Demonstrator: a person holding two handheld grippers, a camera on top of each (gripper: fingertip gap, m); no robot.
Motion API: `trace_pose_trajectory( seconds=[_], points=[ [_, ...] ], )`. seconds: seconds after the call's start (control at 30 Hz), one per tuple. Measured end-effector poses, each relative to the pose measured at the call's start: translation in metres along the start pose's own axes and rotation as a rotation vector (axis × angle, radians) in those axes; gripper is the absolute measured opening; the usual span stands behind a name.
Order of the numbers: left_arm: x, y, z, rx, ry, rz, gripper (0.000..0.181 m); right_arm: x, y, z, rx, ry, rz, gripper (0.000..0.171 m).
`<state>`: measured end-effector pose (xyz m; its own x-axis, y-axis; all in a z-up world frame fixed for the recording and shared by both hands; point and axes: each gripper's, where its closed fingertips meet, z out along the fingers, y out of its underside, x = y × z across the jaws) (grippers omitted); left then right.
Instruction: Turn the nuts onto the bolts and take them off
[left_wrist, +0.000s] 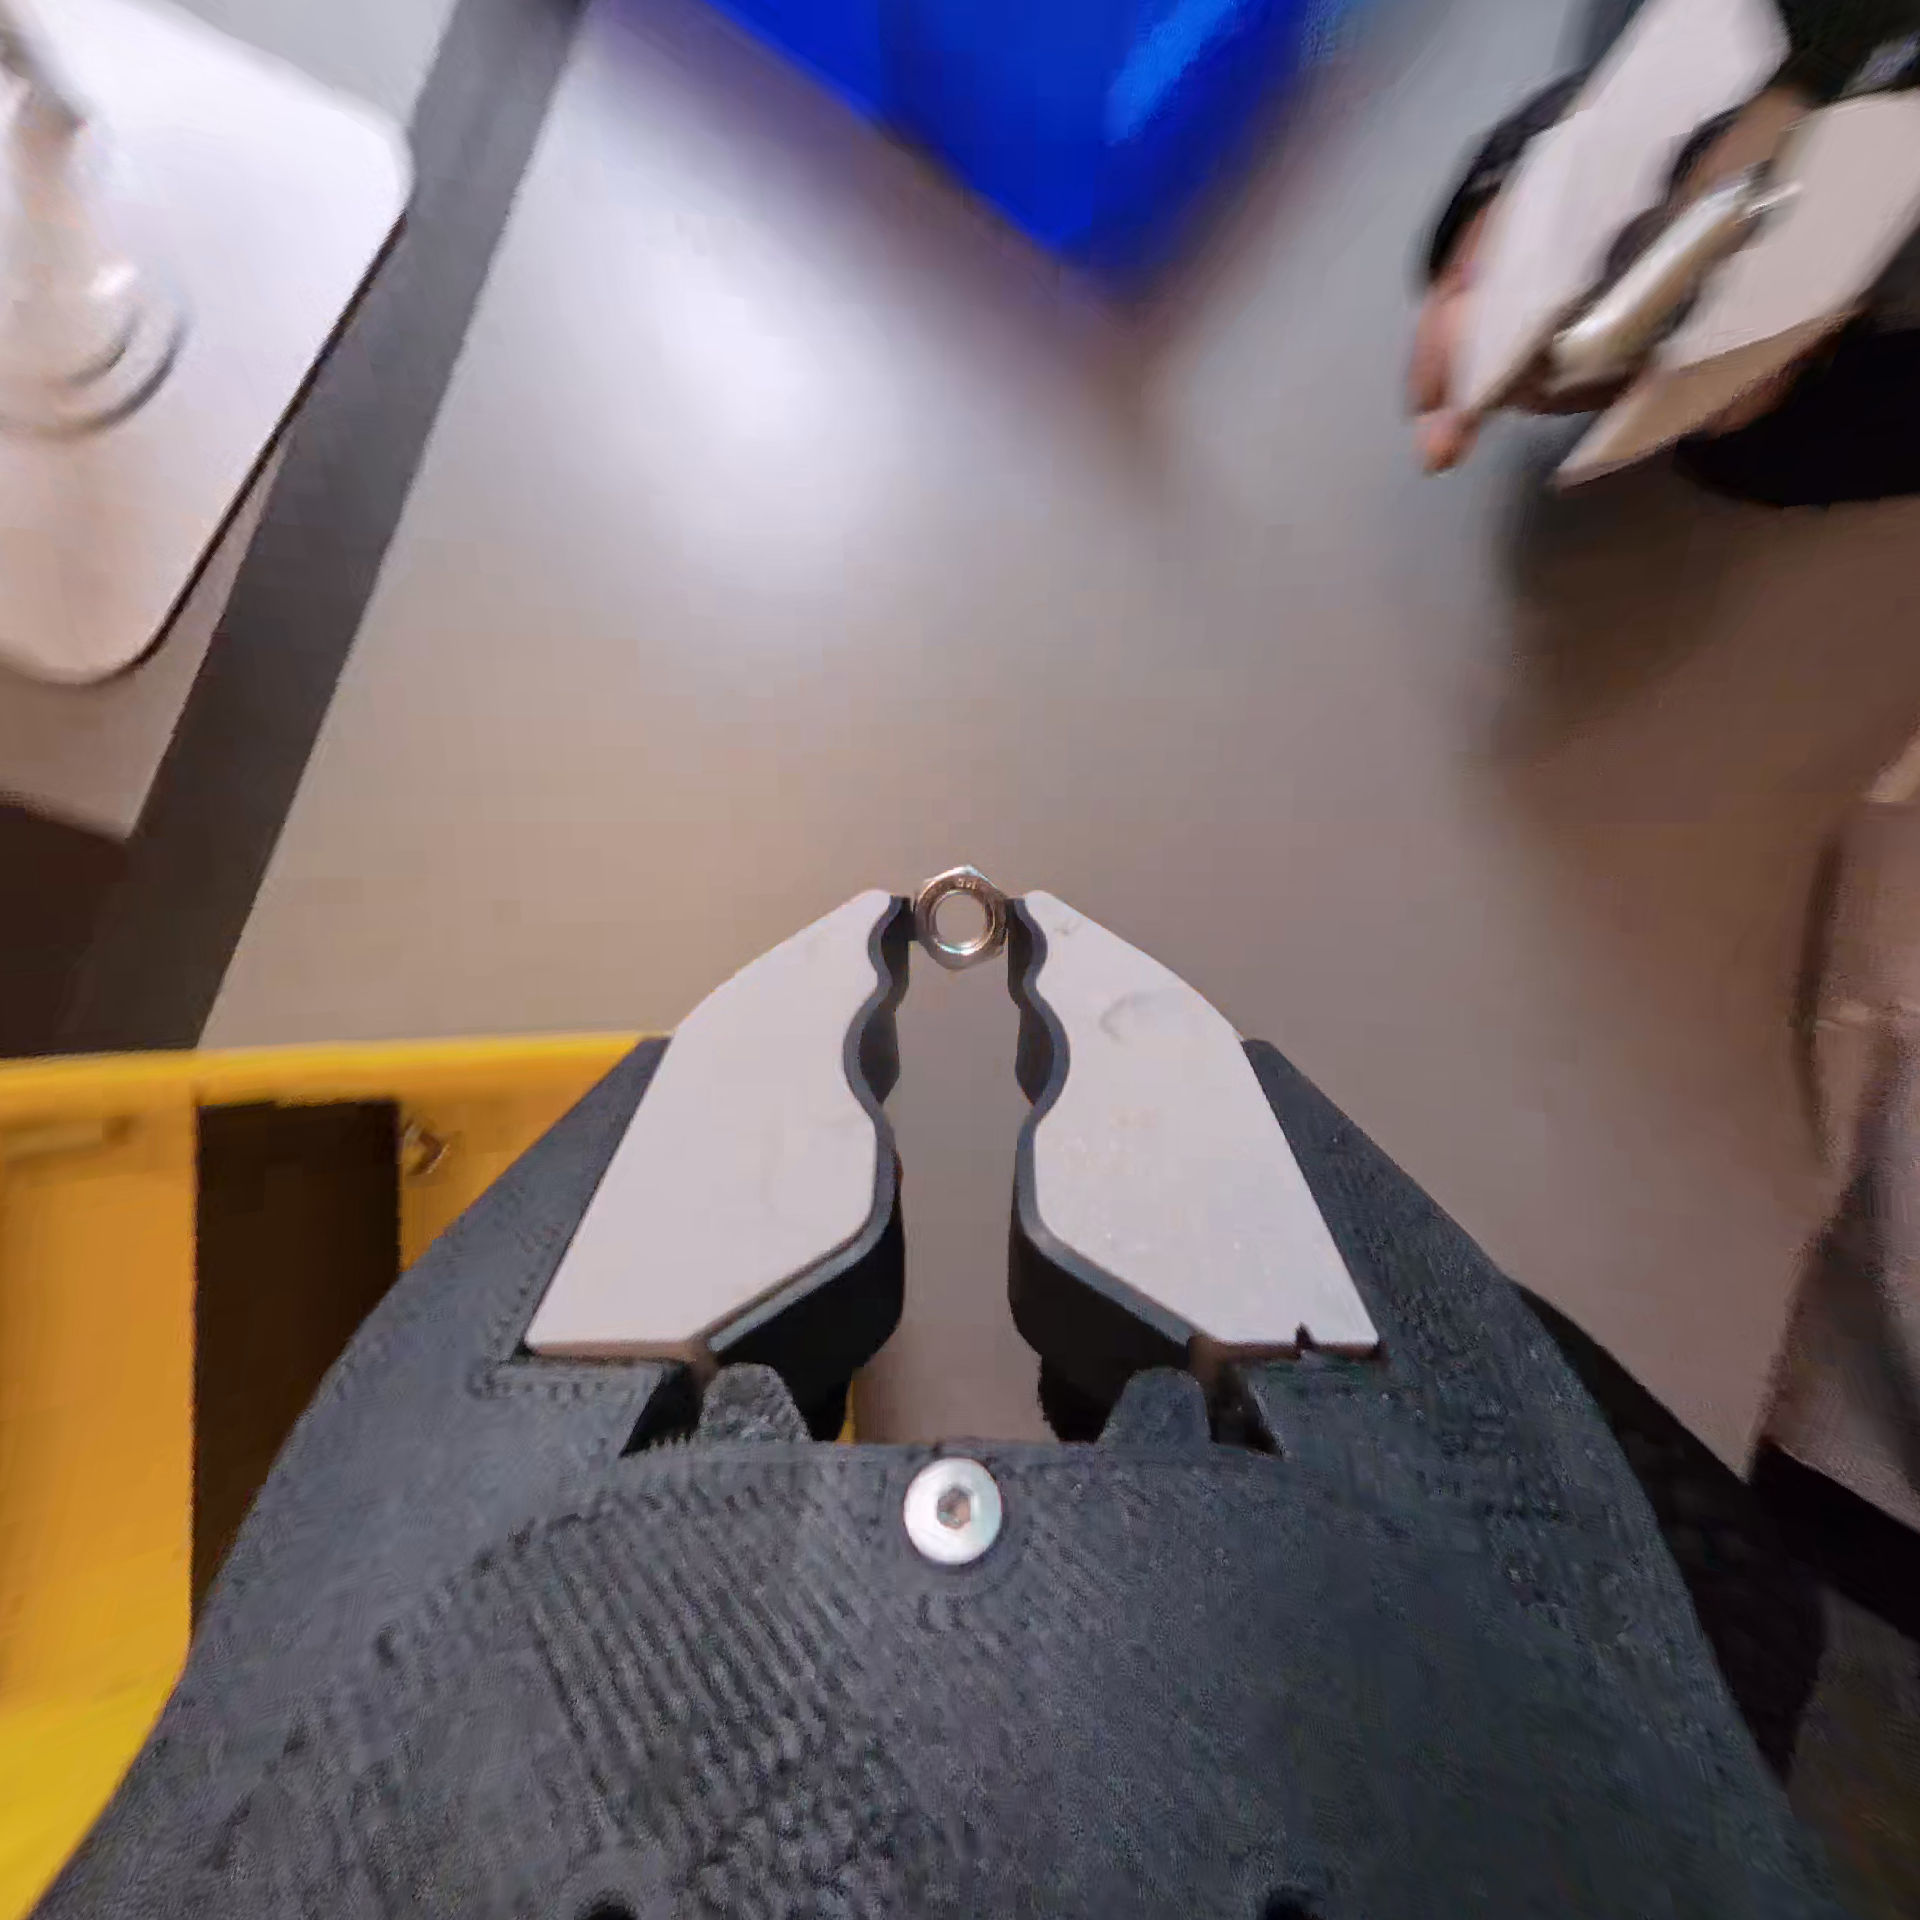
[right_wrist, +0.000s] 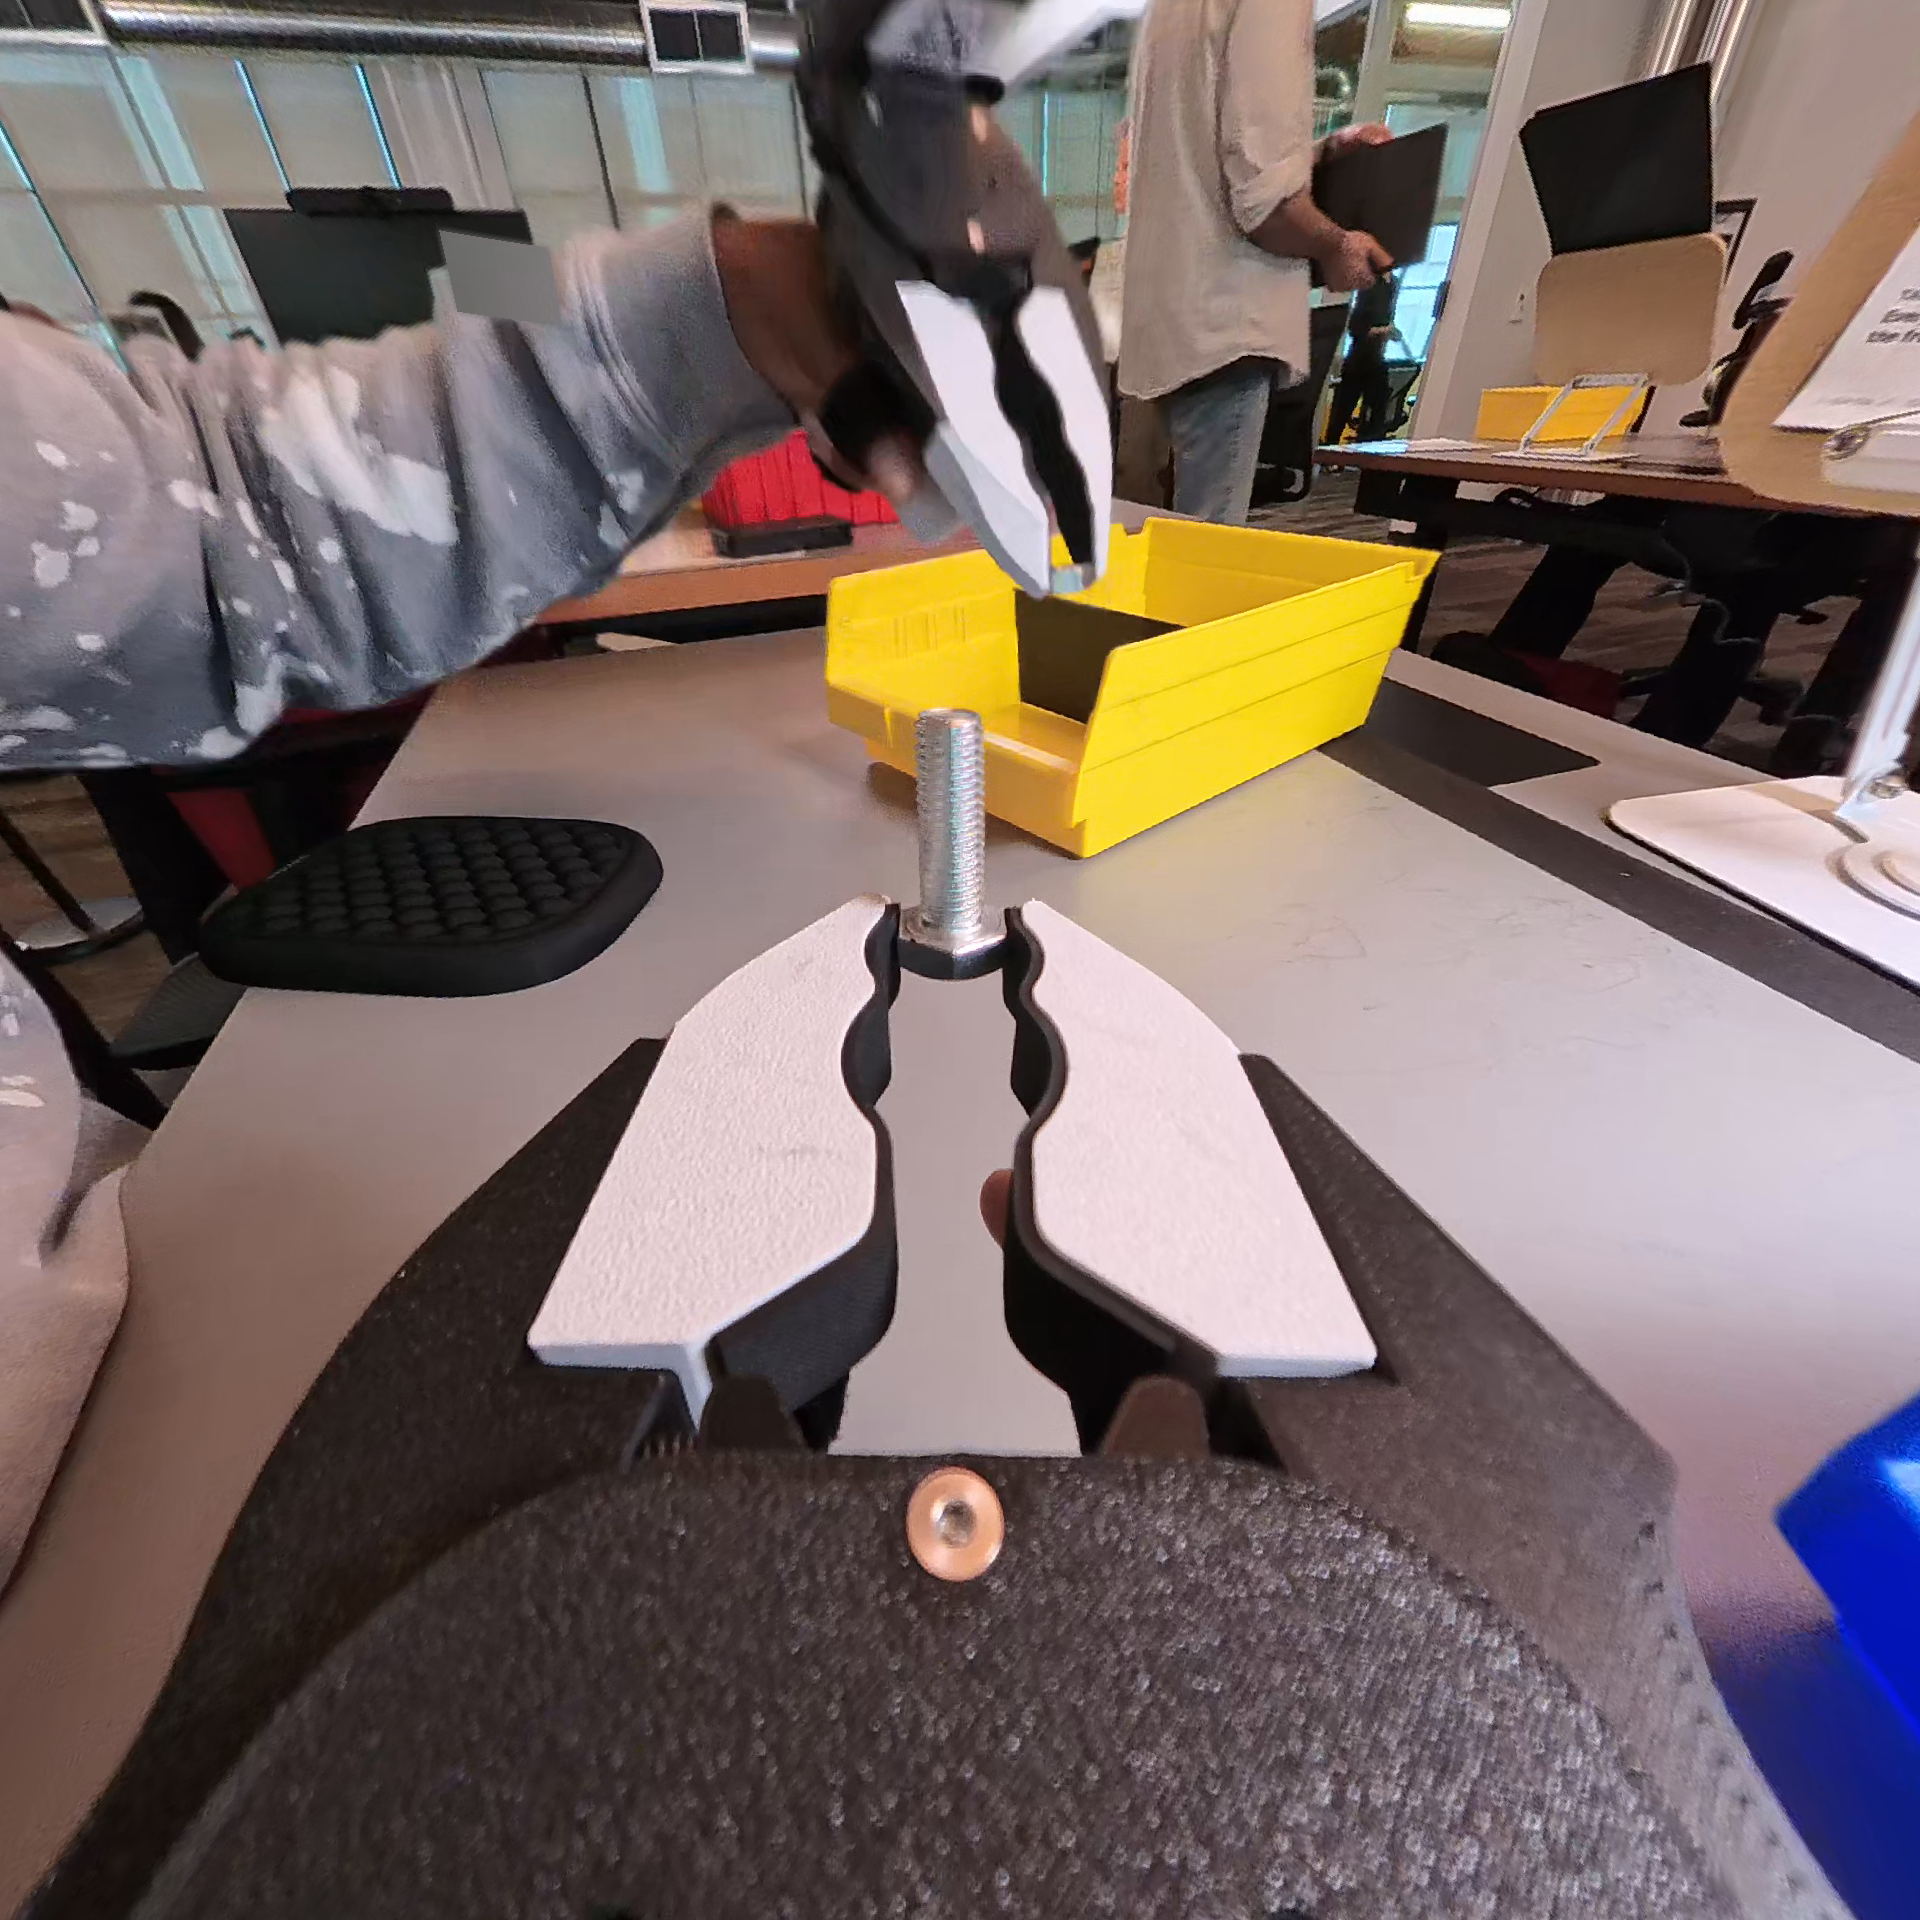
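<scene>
My left gripper (left_wrist: 961, 925) is shut on a small silver hex nut (left_wrist: 961, 923), held at its fingertips above the grey table with the hole facing the camera. My right gripper (right_wrist: 954, 940) is shut on the hex head of a silver bolt (right_wrist: 950, 821), whose threaded shank stands upright above the fingertips. In the left wrist view the right gripper with the bolt (left_wrist: 1662, 270) shows blurred at the upper right. In the right wrist view the left gripper (right_wrist: 1065, 577) hangs over the yellow bin, higher and farther away than the bolt, with the nut (right_wrist: 1070, 575) at its tips.
A yellow bin (right_wrist: 1226, 707) with a black divider stands on the grey table (right_wrist: 1351, 1039) behind the bolt. A blue bin (left_wrist: 1039, 125) sits at the far side in the left wrist view. A white stand base (right_wrist: 1766, 842) is at right. A black chair seat (right_wrist: 436, 894) is at left. A person stands in the background. Spacing between my two grippers at the tips: around 15 cm.
</scene>
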<state>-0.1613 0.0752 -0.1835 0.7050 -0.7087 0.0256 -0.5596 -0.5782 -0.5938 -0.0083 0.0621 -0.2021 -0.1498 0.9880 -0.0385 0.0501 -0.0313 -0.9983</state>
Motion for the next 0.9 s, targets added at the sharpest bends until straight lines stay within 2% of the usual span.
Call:
trace_pose_trajectory(
  seconds=[0.13,0.3,0.57,0.9],
  points=[
    [0.077,-0.046,0.012,-0.021,0.162,0.196,0.019,-0.012,0.004,0.009,-0.012,-0.006,-0.017,0.018],
    [0.127,-0.078,0.033,-0.057,0.255,0.334,0.019,-0.022,0.006,0.014,-0.008,0.004,-0.021,0.018],
    [0.143,-0.094,0.047,-0.086,0.301,0.366,0.019,-0.019,-0.002,0.009,0.029,0.020,-0.013,0.018],
    [0.142,-0.092,0.051,-0.104,0.279,0.398,0.019,-0.017,0.001,0.009,0.016,0.029,0.000,0.018]
  ],
)
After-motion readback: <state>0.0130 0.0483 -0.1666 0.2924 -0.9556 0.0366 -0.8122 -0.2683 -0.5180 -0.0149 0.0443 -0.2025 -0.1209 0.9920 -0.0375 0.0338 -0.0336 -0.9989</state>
